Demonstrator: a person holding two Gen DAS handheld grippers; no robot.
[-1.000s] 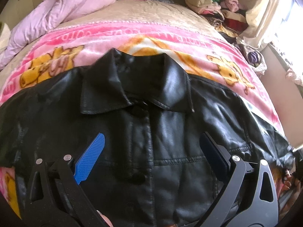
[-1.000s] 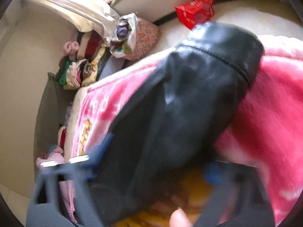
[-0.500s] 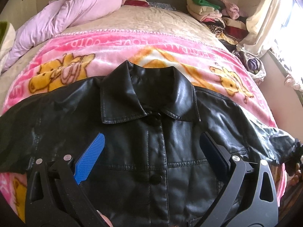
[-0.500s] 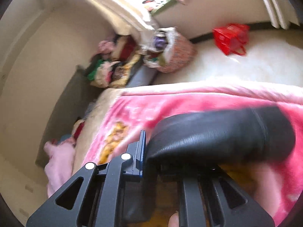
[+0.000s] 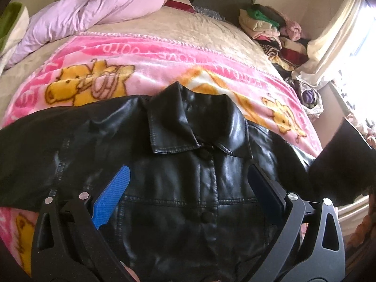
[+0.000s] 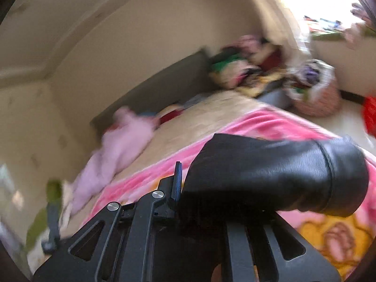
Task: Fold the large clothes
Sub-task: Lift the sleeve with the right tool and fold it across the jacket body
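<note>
A black leather jacket (image 5: 188, 176) lay face up on the pink cartoon blanket (image 5: 112, 70) that covered the near part of the bed (image 5: 178, 30), its collar (image 5: 195, 122) pointing toward the head of the bed and its front buttoned. To the left of the jacket, a crumpled lilac quilt (image 5: 94, 9) was heaped at the far corner of the bed. One sleeve (image 5: 35, 155) stretched flat from the jacket's left side across the blanket.

Over the jacket's chest hung the left hand-held gripper (image 5: 188, 192), its jaws spread wide with nothing between them, one blue pad (image 5: 112, 197) plainly showing above the leather and the other finger dark on the opposite side.

Beyond the jacket's collar and to the right, a pile of folded clothes (image 5: 270, 28) sat off the far corner of the bed, near a pale curtain (image 5: 333, 47) and a bright window.

At the jacket's right side, the right hand-held gripper (image 6: 185, 202) had its jaws clamped tight on the other sleeve (image 6: 270, 174), holding it up off the blanket, the cuff (image 6: 345, 176) sticking out sideways past the fingers. The room behind that sleeve was blurred.
</note>
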